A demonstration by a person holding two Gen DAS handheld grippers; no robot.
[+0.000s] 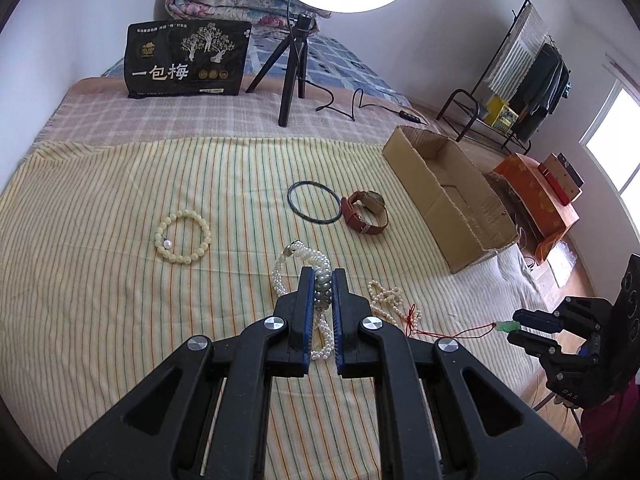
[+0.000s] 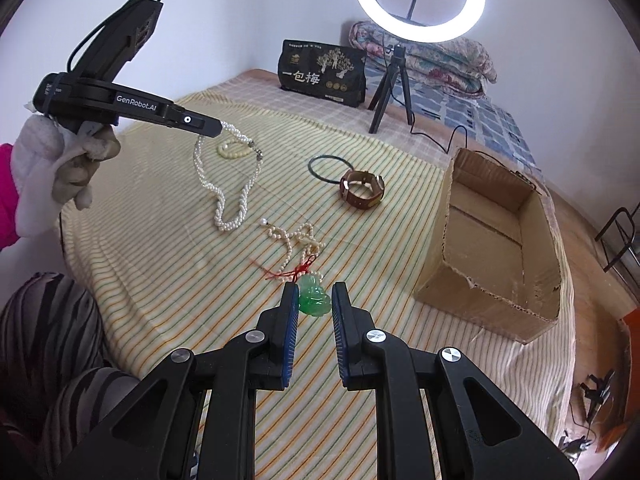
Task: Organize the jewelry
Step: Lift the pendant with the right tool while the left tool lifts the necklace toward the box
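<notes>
Item one: a white multi-strand pearl necklace (image 2: 224,184), hanging from the left tongs (image 1: 323,280), which are sitting clamped on its strands; its lower loop is trailing down onto the striped yellow bedspread (image 1: 120,280).

Item two: a carved green jade pendant on a red cord (image 2: 315,299), lying on the bedspread between the blue pads of the right tongs (image 2: 315,294). The pads are standing close on either side; whether they are gripping it is hard to tell from this angle.

Items lying loose on the bed: a cream beaded bracelet (image 1: 182,237), a thin dark bangle (image 1: 315,202), a brown leather-strap wristwatch (image 1: 366,212) and a small-bead cream string (image 2: 294,240) tied to the red cord.

Receptacle: an open brown cardboard box (image 2: 496,240), standing near the bed's right side, apparently holding nothing.

Step in hand: lifting the first pieces. The next move is calling for carrying the pearl necklace over the box without snagging the other pieces.
</notes>
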